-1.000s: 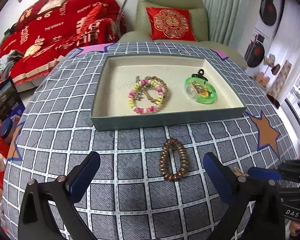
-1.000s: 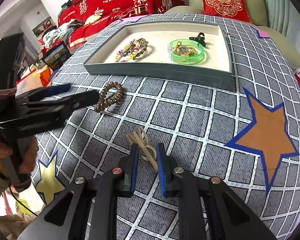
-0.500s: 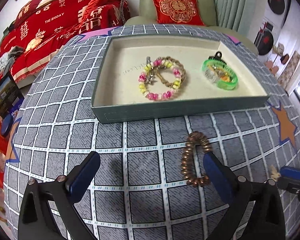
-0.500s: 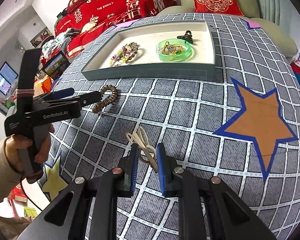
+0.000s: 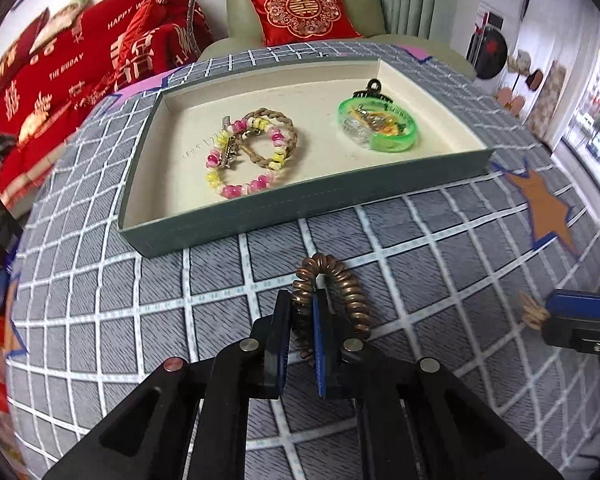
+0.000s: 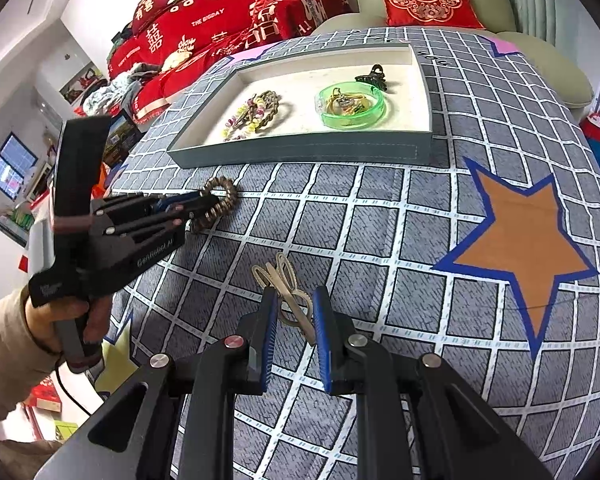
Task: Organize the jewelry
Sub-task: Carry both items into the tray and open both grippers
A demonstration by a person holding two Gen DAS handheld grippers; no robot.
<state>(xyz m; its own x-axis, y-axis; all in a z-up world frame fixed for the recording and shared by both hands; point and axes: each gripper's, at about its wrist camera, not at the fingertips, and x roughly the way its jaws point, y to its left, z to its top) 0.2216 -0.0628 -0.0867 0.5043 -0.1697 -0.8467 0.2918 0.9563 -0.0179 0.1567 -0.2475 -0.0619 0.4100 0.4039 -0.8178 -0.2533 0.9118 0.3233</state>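
Because the tray (image 5: 300, 204) already holds the sorted bracelets, the left gripper (image 5: 302, 344) pinches one side of the coil bracelet (image 5: 340, 280) lying just before it, while the right gripper (image 6: 294, 336), jaws slightly parted, straddles the beige hair tie (image 6: 288, 284).

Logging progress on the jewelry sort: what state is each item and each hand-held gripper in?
Left hand-held gripper: shut on the coil bracelet.
Coil bracelet: on the cloth, outside the tray, pinched.
Right hand-held gripper: narrowly open around the tan hair tie.
Tan hair tie: on the cloth.
Tray: holds the beaded bracelet and green bangle.
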